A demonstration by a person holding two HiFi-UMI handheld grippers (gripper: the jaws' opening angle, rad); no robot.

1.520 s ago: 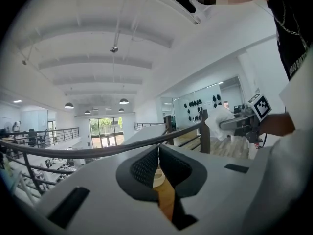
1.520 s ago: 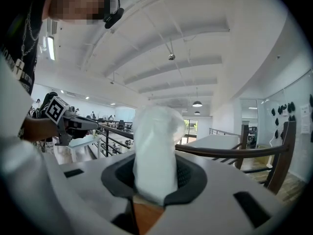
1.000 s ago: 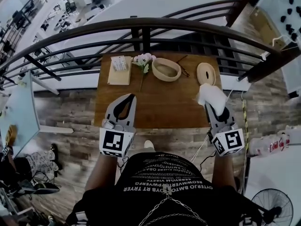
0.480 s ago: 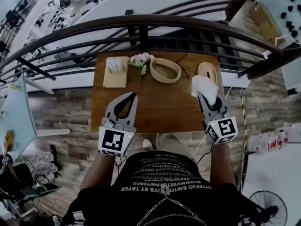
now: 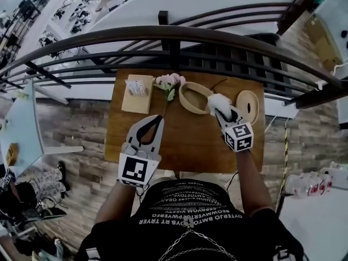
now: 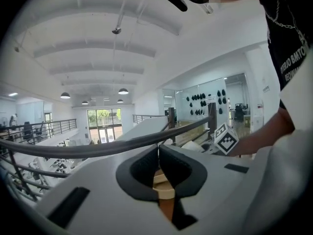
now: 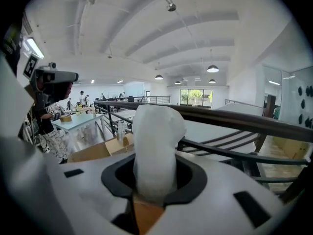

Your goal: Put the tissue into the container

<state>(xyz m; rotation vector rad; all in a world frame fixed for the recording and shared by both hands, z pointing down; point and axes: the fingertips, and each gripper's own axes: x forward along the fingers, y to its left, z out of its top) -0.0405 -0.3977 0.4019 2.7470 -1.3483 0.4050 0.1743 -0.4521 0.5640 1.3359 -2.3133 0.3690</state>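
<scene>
Read off the head view, taking the brown wooden table (image 5: 185, 145) as the dial.

Noted the right gripper (image 5: 220, 111) at 2 o'clock over the table, jaws clamped on a crumpled white tissue (image 5: 215, 101). Confirmed in the right gripper view: tissue standing up out of the jaws as a tall wad, pinched at its base.

Located the oval beige open-topped container (image 5: 194, 95) at 12 o'clock. Placed the tissue at the 4 o'clock end of the container's rim, overlapping it from above. Could not judge from overhead whether tissue and rim touch.

Recorded an oval beige lid (image 5: 248, 106) lying flat at 3 o'clock of the container, just beside the right gripper.

Found the left gripper (image 5: 156, 118) at 9 o'clock, well apart from the container, jaws together with nothing between them, per the left gripper view.

Also logged: pale pink flowers on a stem (image 5: 167, 81) at 11 o'clock, a tan rectangular board with a small white pack (image 5: 137, 86) at 10 o'clock, and a dark curved metal railing (image 5: 163, 34) beyond the 12 o'clock edge.
</scene>
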